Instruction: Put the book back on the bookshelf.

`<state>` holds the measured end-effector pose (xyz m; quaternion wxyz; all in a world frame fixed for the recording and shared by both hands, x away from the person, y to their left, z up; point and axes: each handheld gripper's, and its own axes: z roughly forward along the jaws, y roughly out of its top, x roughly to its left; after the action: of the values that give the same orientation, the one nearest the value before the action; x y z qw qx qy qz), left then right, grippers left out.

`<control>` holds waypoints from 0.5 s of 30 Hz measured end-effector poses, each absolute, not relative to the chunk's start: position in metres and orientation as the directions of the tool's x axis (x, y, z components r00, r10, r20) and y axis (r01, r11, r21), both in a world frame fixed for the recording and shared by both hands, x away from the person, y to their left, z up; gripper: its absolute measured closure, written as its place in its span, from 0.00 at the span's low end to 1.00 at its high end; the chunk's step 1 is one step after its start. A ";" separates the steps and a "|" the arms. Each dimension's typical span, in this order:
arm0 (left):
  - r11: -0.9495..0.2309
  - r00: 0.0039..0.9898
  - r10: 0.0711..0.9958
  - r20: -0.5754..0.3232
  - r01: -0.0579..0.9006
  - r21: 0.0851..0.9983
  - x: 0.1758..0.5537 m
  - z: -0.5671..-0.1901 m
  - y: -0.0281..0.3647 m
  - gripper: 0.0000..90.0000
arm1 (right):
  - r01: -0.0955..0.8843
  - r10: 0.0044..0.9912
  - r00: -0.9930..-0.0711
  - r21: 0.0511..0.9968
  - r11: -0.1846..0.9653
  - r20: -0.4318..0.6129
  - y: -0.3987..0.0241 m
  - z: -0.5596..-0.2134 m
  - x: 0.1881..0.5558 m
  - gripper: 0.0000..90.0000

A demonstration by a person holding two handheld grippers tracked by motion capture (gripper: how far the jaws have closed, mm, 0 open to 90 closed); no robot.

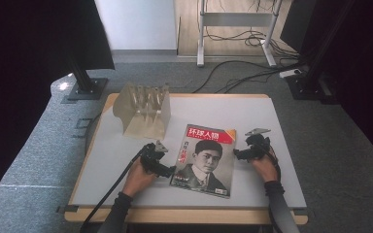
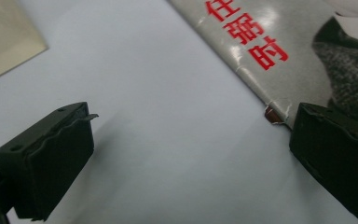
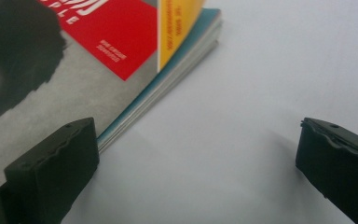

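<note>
High view: one magazine [image 1: 205,160] is seen flat on the table [image 1: 252,116], one beige rack [image 1: 143,110] behind it; two grippers are held, left gripper [image 1: 167,171] at its left edge, right gripper [image 1: 237,154] at its right edge. Left gripper view: jaws are spread wide, nothing held, one jaw over the spine corner [image 2: 272,114]. Right gripper view: jaws wide apart, empty, one beside the page edges [image 3: 168,88].
</note>
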<state>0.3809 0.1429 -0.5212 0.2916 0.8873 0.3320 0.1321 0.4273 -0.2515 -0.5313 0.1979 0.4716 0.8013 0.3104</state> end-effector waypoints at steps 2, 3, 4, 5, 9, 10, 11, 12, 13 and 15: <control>-0.623 0.759 0.650 0.050 0.493 0.608 0.372 -0.521 0.138 0.00 | 0.636 0.882 -0.470 0.684 0.357 -0.023 -0.251 -0.531 0.431 0.00; -0.623 0.761 0.647 0.049 0.490 0.610 0.369 -0.521 0.136 0.00 | 0.635 0.882 -0.471 0.683 0.360 -0.027 -0.250 -0.531 0.433 0.00; -0.623 0.765 0.643 0.048 0.485 0.613 0.367 -0.522 0.135 0.00 | 0.635 0.882 -0.471 0.682 0.363 -0.030 -0.250 -0.531 0.435 0.00; -0.623 0.767 0.640 0.046 0.482 0.617 0.364 -0.522 0.134 0.00 | 0.636 0.883 -0.469 0.681 0.363 -0.033 -0.249 -0.530 0.437 0.00; -0.612 0.786 0.619 0.003 0.479 0.630 0.355 -0.525 0.130 0.00 | 0.641 0.885 -0.464 0.679 0.359 -0.029 -0.247 -0.530 0.445 0.00; -0.612 0.786 0.619 0.003 0.479 0.630 0.355 -0.525 0.130 0.00 | 0.642 0.887 -0.460 0.678 0.358 -0.032 -0.246 -0.530 0.447 0.00; -0.604 0.788 0.615 -0.007 0.477 0.638 0.353 -0.526 0.128 0.00 | 0.642 0.887 -0.460 0.678 0.358 -0.032 -0.246 -0.530 0.447 0.00; -0.606 0.793 0.610 -0.004 0.470 0.642 0.350 -0.527 0.126 0.00 | 0.641 0.887 -0.461 0.677 0.361 -0.037 -0.245 -0.530 0.450 0.00; -0.606 0.796 0.605 -0.005 0.465 0.645 0.349 -0.527 0.125 0.00 | 0.639 0.885 -0.462 0.673 0.373 -0.052 -0.242 -0.529 0.453 0.00; -0.612 0.808 0.590 -0.004 0.450 0.650 0.344 -0.528 0.120 0.00 | 0.638 0.886 -0.459 0.670 0.379 -0.065 -0.239 -0.528 0.457 0.00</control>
<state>0.3440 0.1198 -0.5277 0.3300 0.8916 0.2916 0.1057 0.4568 -0.2392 -0.5279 0.2130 0.4746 0.8027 0.2915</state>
